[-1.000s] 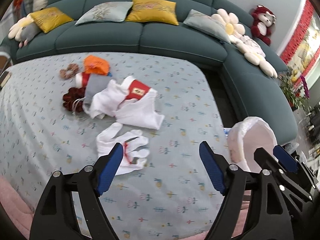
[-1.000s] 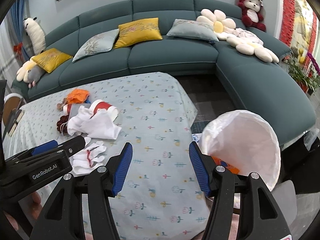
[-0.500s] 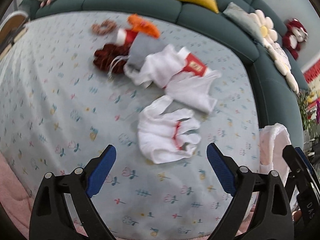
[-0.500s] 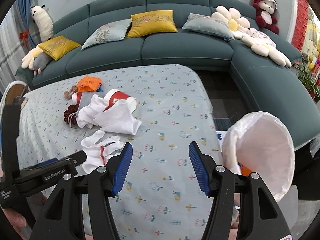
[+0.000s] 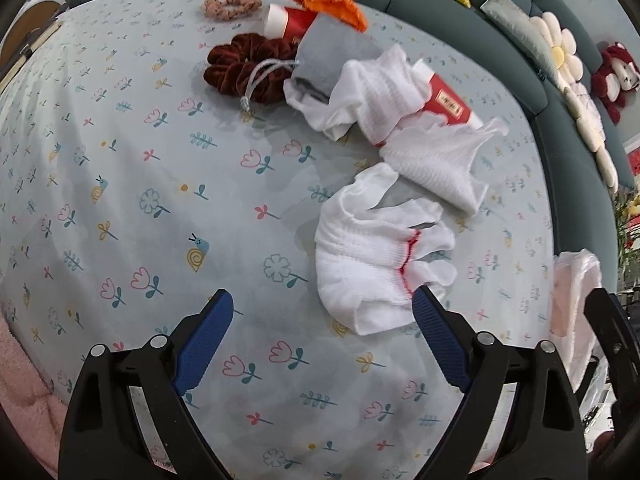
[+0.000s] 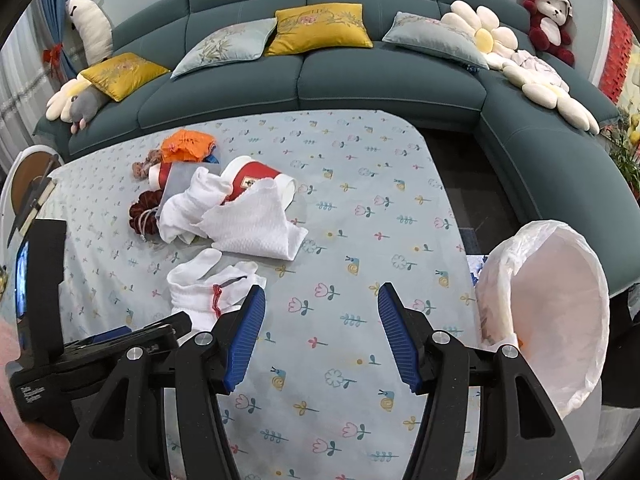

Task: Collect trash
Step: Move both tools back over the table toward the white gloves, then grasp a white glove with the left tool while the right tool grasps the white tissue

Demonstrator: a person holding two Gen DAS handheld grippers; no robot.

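Listing, left to right, the contents of a living room. Surface: a counter (image 6: 360, 208) under a pale blue cloth printed with tulips, clovers and snails.

- Far left: a pink scrunchie (image 5: 232, 4), a dark red scrunchie (image 5: 240, 68) with a grey cord across it, an orange wrapper (image 5: 328, 0), a red and white cup (image 5: 286, 20) on its side, a grey pouch (image 5: 332, 52).
- Centre left: white cloths (image 6: 248, 220) heaped over a second red and white cup (image 6: 256, 176).
- Nearer the camera: a white glove with red stitching (image 5: 372, 264), flat on the cloth.
- Left gripper (image 5: 320, 340): low over the cloth, jaws wide and closing slightly; its right pad sits at the glove's near edge, most of the glove ahead of the tips; nothing grasped.
- Right gripper (image 6: 320, 336): jaws released, only bare cloth between them.
- Right, past the counter's edge: a bin lined with a white bag (image 6: 552, 312), something orange inside.
- Behind: a teal corner sofa (image 6: 380, 76) with yellow and grey cushions, flower cushions, and a red plush bear (image 6: 548, 16) at the far right.
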